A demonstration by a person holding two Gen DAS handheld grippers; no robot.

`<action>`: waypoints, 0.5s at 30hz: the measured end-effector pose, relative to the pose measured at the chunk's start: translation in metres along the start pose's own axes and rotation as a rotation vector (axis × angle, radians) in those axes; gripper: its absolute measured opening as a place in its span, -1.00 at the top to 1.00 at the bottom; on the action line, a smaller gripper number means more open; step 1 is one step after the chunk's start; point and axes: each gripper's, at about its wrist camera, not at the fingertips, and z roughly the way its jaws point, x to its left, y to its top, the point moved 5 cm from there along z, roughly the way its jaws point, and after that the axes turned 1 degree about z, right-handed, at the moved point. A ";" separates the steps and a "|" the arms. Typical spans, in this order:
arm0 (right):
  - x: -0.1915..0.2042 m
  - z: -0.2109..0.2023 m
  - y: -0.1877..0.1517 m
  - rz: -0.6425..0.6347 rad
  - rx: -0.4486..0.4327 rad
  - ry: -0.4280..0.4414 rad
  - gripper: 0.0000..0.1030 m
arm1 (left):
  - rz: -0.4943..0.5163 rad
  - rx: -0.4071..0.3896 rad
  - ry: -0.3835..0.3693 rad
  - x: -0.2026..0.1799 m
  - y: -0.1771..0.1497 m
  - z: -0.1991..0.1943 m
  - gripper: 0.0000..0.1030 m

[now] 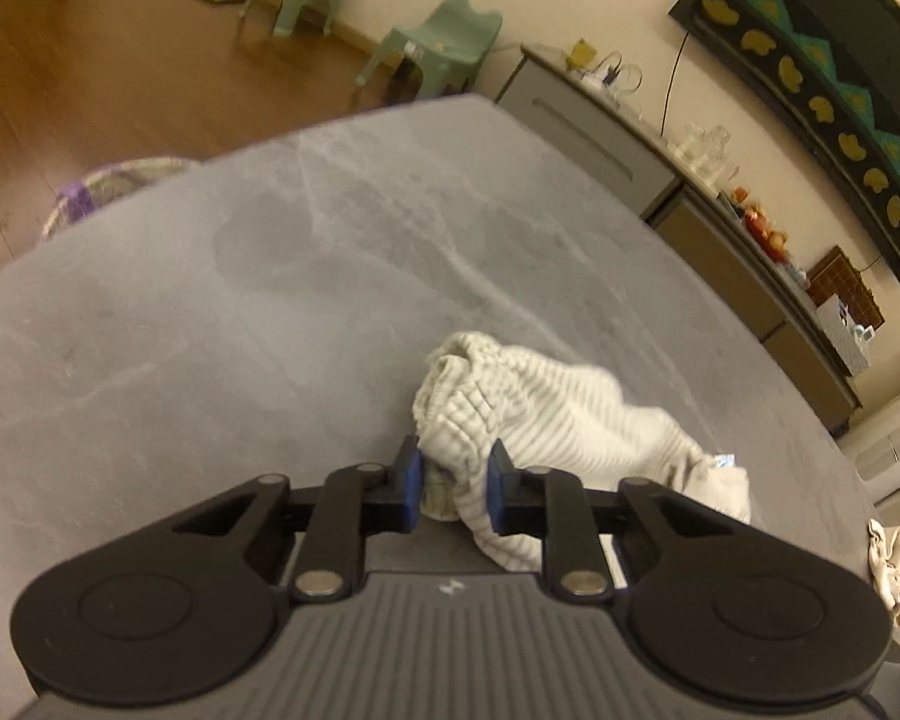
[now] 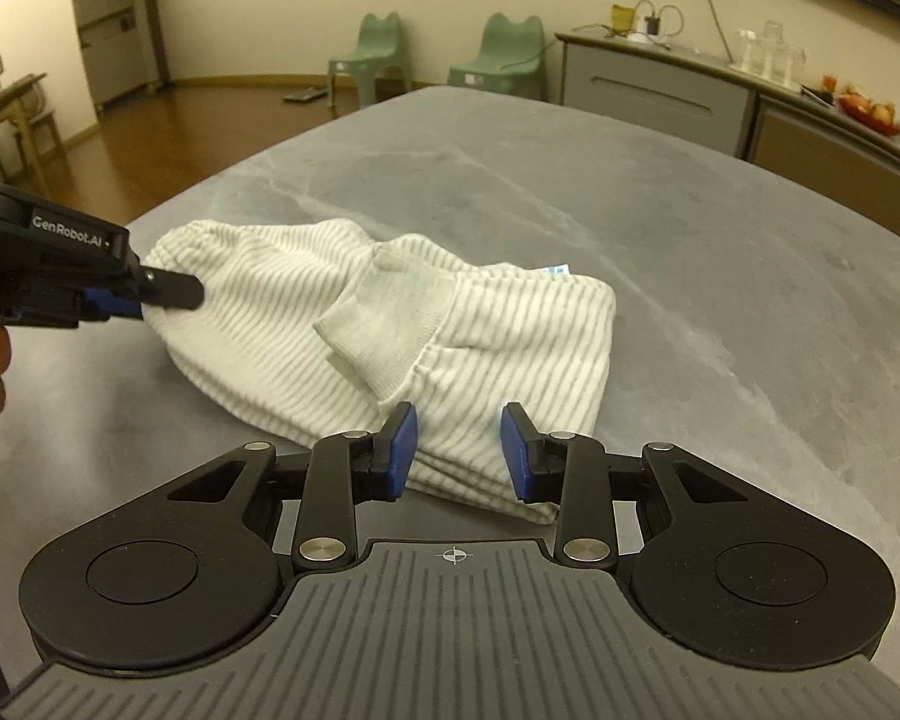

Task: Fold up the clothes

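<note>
My right gripper (image 2: pixel 457 450) is hanging open over the near edge of the striped garment (image 2: pixel 390 324), which is lying bunched on the grey tabletop (image 2: pixel 720 276). My left gripper (image 1: pixel 453 483) is apparently pinching its elastic end.

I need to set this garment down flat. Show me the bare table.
Bare grey table lies beyond and right of the striped garment, toward the cabinet. It is crowded near the left hand-held gripper.

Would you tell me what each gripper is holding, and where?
Left gripper pinches the striped white garment at its elastic waistband end; right gripper is open, holding nothing.
</note>
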 end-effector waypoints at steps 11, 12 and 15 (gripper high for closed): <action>-0.018 -0.007 -0.001 0.083 0.002 0.101 0.08 | 0.630 -0.223 -0.070 -0.168 -0.048 -0.054 0.62; -0.027 -0.013 -0.003 0.132 -0.001 0.116 0.01 | 0.558 -0.199 -0.121 -0.157 -0.042 -0.053 0.63; -0.051 -0.027 -0.010 0.230 -0.013 0.151 0.01 | 0.323 -0.123 -0.281 -0.123 -0.021 -0.052 0.48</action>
